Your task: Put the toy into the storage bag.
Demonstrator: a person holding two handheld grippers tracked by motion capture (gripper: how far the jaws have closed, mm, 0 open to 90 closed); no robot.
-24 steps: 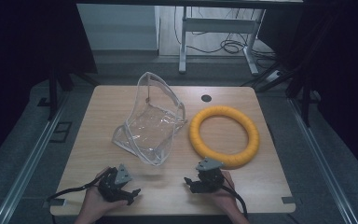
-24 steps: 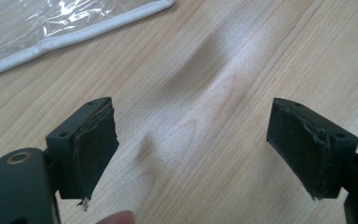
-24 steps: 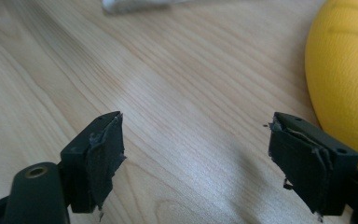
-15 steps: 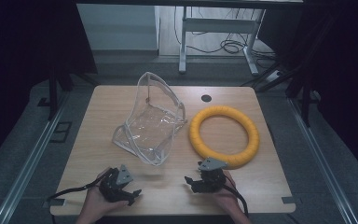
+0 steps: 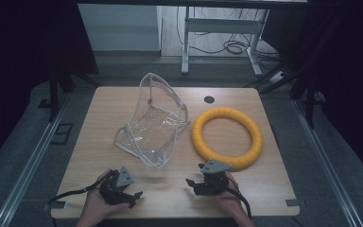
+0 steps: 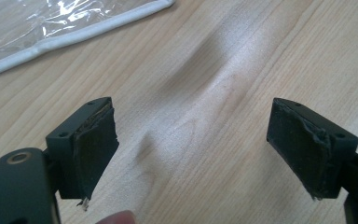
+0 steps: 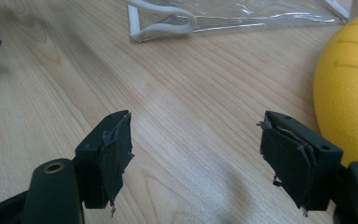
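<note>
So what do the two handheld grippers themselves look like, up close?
Both the left gripper and right gripper are black, each topped by a grey three-cornered plate and trailing a black cable. Their flat jaws carry dark pads with frayed, torn edges.

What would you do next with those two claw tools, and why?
Probably ease the right gripper forward toward the yellow ring, since that lies just beyond it. Both it and the left gripper rest low at the table's near edge, jaws wide open with only bare wood between them. The clear plastic bag sits farther off, so I'd judge the ring the closer first reach.
</note>
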